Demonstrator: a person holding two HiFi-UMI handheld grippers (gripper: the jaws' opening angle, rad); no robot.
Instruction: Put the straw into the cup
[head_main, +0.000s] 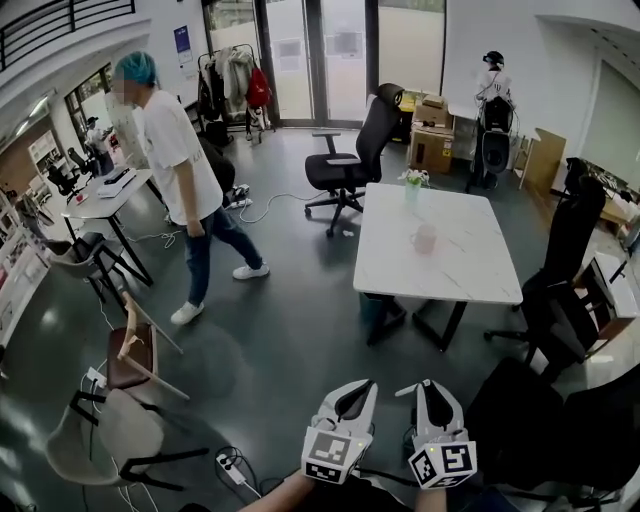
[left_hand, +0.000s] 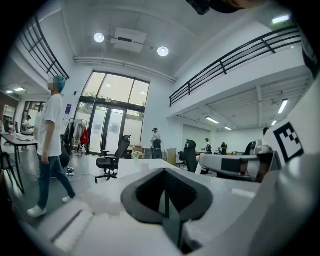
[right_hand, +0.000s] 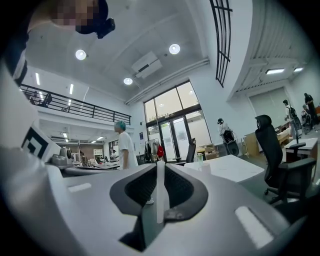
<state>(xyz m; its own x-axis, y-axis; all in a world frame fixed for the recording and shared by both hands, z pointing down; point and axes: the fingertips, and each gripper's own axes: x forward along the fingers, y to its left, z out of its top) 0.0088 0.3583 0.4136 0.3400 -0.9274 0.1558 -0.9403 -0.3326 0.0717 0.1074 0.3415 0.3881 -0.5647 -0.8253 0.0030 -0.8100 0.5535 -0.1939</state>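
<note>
Head view, bottom centre: right gripper (head_main: 437, 392) clamped on the white straw (right_hand: 159, 192), left gripper (head_main: 355, 393) jaws together, pink cup (head_main: 424, 238) on the table (head_main: 470, 265), centre right.

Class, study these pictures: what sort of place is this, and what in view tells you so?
Probably an open-plan office or shared workspace. A black office chair stands beside a white table, a coat rack hung with clothes stands near the tall glass doors, and more desks line the side.
</note>
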